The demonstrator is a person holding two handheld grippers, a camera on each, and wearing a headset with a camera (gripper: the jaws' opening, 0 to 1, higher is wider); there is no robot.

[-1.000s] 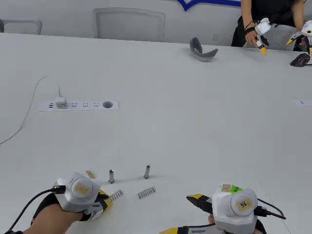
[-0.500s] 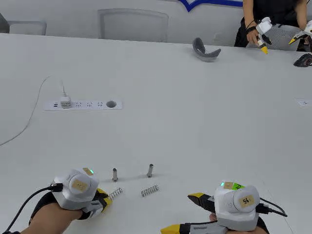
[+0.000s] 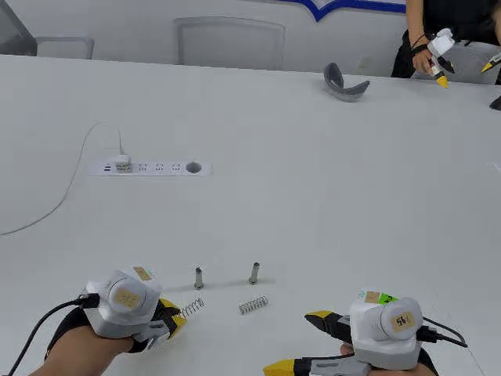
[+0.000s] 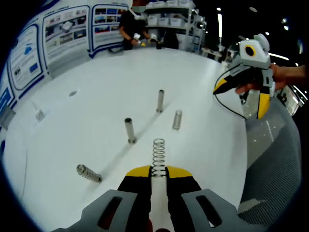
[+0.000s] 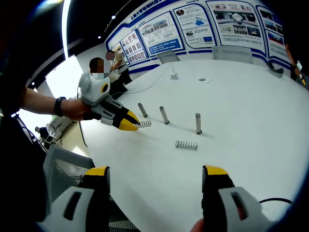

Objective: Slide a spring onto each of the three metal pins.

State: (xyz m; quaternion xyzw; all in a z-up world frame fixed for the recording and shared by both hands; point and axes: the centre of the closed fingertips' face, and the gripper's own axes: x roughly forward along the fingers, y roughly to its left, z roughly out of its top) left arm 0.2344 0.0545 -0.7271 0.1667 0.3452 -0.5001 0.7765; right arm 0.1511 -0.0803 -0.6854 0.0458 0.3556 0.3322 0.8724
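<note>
My left gripper [image 3: 176, 318] [image 4: 158, 170] is shut on one end of a small spring [image 3: 192, 306] [image 4: 158, 152], which points toward the pins just above the white table. Two bare metal pins [image 3: 199, 277] [image 3: 254, 272] stand upright ahead of it. In the left gripper view these pins [image 4: 129, 130] [image 4: 160, 100] stand beyond the held spring. A third pin [image 4: 89, 173] [image 5: 142, 109] carries a spring around it. One loose spring [image 3: 253, 305] [image 4: 177, 119] [image 5: 186, 144] lies beside the pins. My right gripper [image 3: 297, 341] [image 5: 157, 171] hangs open to the right, with nothing in it.
A white power strip [image 3: 149, 168] with a plugged cable lies at mid left. A grey curved object [image 3: 344, 83] rests at the far side. Chairs [image 3: 228, 41] line the back edge. A person [image 3: 438, 47] with grippers works at the far right corner.
The head camera has shifted. My left gripper, still holding the spring, has drifted slightly left of the nearest pin. The right gripper stays open in place.
</note>
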